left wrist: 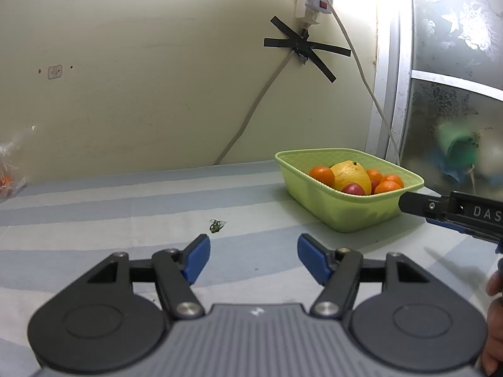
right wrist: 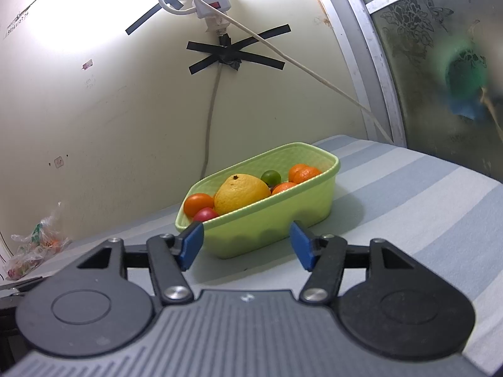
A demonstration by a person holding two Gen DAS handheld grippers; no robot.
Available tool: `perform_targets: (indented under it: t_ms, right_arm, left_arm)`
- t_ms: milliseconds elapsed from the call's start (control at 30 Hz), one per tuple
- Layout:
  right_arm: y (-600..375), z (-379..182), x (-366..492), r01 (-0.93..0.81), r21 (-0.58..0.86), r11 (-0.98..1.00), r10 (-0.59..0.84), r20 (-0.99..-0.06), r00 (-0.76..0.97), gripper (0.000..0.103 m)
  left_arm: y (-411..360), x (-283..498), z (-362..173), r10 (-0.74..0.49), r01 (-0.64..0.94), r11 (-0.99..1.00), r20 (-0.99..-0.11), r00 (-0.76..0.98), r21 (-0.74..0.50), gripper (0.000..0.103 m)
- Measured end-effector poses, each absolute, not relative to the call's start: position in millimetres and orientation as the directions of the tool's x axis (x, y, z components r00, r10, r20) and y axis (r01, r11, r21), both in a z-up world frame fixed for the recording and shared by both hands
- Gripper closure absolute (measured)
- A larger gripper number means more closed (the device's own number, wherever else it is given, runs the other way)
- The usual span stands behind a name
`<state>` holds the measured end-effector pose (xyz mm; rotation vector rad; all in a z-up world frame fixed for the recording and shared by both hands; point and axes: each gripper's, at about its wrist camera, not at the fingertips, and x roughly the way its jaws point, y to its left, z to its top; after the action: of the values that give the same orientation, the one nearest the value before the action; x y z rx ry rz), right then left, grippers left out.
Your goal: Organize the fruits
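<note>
A: Where is the fruit?
B: All in the green tub on the striped cloth: small oranges, a big yellow citrus, a lime

A: Are the tongs holding any?
B: No. The left gripper and right gripper both gape with nothing inside, maybe ready to pick

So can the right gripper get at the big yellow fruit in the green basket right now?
Probably yes. The right gripper is open and empty, facing the green basket. The yellow fruit sits on top, above the rim, with nothing covering it.
</note>
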<state>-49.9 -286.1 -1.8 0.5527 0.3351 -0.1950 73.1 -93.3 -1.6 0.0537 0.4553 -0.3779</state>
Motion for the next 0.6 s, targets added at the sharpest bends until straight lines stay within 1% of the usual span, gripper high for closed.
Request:
perform_targets:
  t_ms: [33, 67, 100, 467, 600]
  right_arm:
    - [-286.1, -1.9, -49.9, 0.27, 0.48, 0.835, -0.091, -0.362, 0.928, 0.04]
    - [-286.1, -1.9, -49.8, 0.269, 0.48, 0.835, -0.091, -0.362, 0.928, 0.04]
    - [-286.0, -1.8, -49.9, 0.269, 0.48, 0.835, -0.091, -0.362, 0.928, 0.04]
    - [-285.2, -1.7, -50.1, 0.272, 0.48, 0.834, -0.094, -0.363, 0.927, 0.04]
    - [-285.2, -1.7, -50.0, 0.272, 0.479, 0.834, -0.094, -0.363, 0.927, 0.04]
  left_arm:
    - [-93.1, 72.9, -1.4, -0.344, 0.368, 0.929, -0.437, 0.831, -0.032, 0.033]
    - [-92.8, 72.5, -1.2, -0.344, 0.367, 0.93, -0.433, 0.833, -0.032, 0.026]
    - [-92.4, 71.5, -0.8, -0.343, 0.366, 0.93, -0.425, 0.838, -0.03, 0.025]
    - [-93.4, 69.4, -0.2, -0.345, 0.373, 0.928, -0.418, 0.84, -0.017, 0.024]
    - [-93.3, 69.5, -0.3, -0.345, 0.372, 0.928, -0.418, 0.841, -0.017, 0.023]
